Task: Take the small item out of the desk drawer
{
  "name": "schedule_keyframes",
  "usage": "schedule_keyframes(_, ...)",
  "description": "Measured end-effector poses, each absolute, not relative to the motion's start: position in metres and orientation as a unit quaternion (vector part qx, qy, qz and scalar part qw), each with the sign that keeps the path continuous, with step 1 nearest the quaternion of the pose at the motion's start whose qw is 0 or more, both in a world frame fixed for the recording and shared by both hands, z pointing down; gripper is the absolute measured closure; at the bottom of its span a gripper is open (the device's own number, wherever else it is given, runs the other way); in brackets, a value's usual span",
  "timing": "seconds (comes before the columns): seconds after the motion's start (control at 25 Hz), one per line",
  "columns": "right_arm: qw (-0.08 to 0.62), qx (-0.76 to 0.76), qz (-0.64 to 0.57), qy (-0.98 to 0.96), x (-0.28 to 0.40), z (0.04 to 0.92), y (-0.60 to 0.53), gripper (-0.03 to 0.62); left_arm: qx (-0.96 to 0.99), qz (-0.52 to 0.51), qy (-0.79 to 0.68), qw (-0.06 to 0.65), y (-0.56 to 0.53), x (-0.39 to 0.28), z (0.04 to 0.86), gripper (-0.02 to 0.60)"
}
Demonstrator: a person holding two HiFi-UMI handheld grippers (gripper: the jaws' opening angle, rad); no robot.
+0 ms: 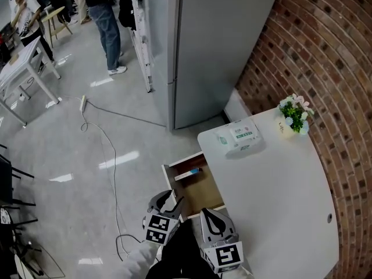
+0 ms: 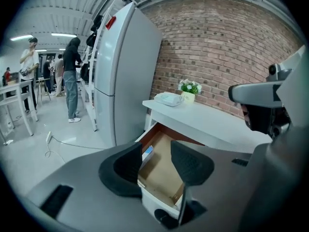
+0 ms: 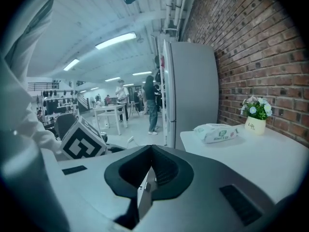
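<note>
Drawer's (image 2: 164, 175) small item (image 2: 147, 152) hides partly behind left tongs (image 2: 157, 161).

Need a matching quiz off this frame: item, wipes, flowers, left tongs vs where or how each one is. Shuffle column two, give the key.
Things
1. item
2. wipes
3. flowers
4. left tongs

Place or state
A. on the desk corner by the brick wall
B. open, nothing between them
C. inside the open drawer
D. flat on the desk, apart from the wall

Pairs: 1-C, 2-D, 3-A, 4-B
</note>
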State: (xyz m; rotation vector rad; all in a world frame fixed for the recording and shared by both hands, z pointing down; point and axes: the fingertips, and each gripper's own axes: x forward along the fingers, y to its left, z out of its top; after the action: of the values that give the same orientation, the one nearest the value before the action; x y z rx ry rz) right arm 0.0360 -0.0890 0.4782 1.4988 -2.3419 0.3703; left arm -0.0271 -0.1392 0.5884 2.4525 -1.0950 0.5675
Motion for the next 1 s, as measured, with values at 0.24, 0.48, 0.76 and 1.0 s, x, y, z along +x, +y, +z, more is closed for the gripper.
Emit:
schedule_keyframes(0.24,0.18,0.522,0.148,-0.82,0.043,0.5,-0.109,0.568,0.877,0.236,-0.372,0.189,-0.167,-0.006,0.623,0.388)
schedule_keyframes(0.48,0.203,0.496,0.168,-0.828,0.037,0.533,-0.124,0.568,0.872,0.269,-0.357,0.199,-0.182,0.007,0.665,0.387)
schedule_keyframes(0.76,0.223,0.47,0.182,-0.835,0.031,0.55,-0.141,0.568,0.869,0.315,-0.328,0.193,-0.205,0.023,0.704,0.382)
schedule_keyframes(1.0,0.241,0.467,0.195,-0.828,0.037,0.56,-0.146,0.568,0.866,0.366,-0.289,0.179,-0.22,0.038,0.734,0.376)
